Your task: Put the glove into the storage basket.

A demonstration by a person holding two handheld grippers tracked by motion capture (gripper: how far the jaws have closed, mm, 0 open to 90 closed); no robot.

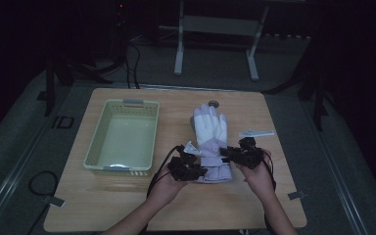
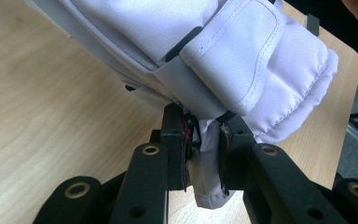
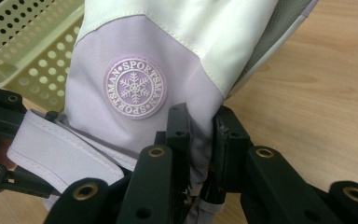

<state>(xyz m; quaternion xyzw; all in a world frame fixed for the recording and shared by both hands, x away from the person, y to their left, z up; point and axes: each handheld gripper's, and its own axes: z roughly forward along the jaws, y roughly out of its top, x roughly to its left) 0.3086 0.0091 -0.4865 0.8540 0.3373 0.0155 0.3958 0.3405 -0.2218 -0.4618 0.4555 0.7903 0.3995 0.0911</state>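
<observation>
Glove (image 1: 210, 139) lengthwise, fingers pointing away, cuff edges pinched by left hand-held gripper (image 1: 198, 170), right hand-held gripper (image 1: 226, 152)

left: basket (image 1: 122, 139) blocks | right: white strip (image 1: 257, 132) near | front: bare table (image 1: 210, 205)

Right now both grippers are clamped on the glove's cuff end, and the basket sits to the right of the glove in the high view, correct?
Not quite. In the high view the basket sits left of the glove, not right. The rest holds: the left gripper and the right gripper each pinch fabric at its cuff end.
</observation>
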